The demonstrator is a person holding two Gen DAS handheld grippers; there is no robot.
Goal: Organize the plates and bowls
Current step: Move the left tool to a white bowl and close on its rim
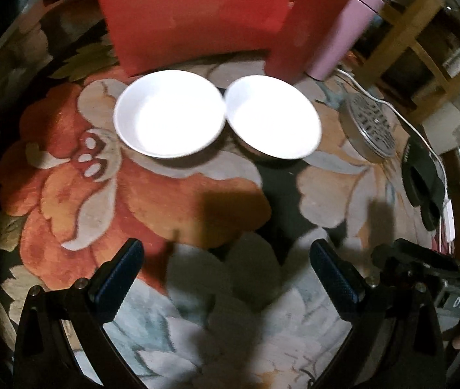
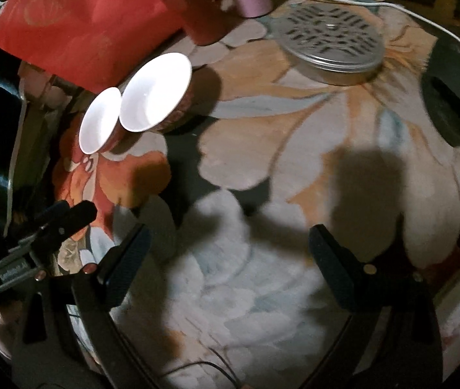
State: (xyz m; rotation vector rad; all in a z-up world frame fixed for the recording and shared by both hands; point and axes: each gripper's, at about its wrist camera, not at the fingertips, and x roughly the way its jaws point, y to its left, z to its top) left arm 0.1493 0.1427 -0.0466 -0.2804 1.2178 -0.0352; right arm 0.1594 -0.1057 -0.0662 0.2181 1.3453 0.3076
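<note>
Two bowls, white inside and red-patterned outside, stand side by side and touching on a floral rug. In the left wrist view the left bowl (image 1: pixel 169 113) and the right bowl (image 1: pixel 273 116) lie well ahead of my left gripper (image 1: pixel 226 259), which is open and holds nothing. The right wrist view shows the same pair at upper left: the far bowl (image 2: pixel 100 120) and the nearer bowl (image 2: pixel 156 92). My right gripper (image 2: pixel 230 243) is open and empty, hovering over the rug to the right of the bowls. The left gripper (image 2: pixel 64 217) shows at the left edge there.
A red bag (image 1: pixel 194 13) and a red cylinder (image 1: pixel 298 32) stand behind the bowls, with a pink tumbler (image 1: pixel 343 32) beside them. A perforated metal lid (image 2: pixel 330 42) lies to the right, a white cable (image 1: pixel 418 133) past it. Black objects (image 2: pixel 456 103) sit at far right.
</note>
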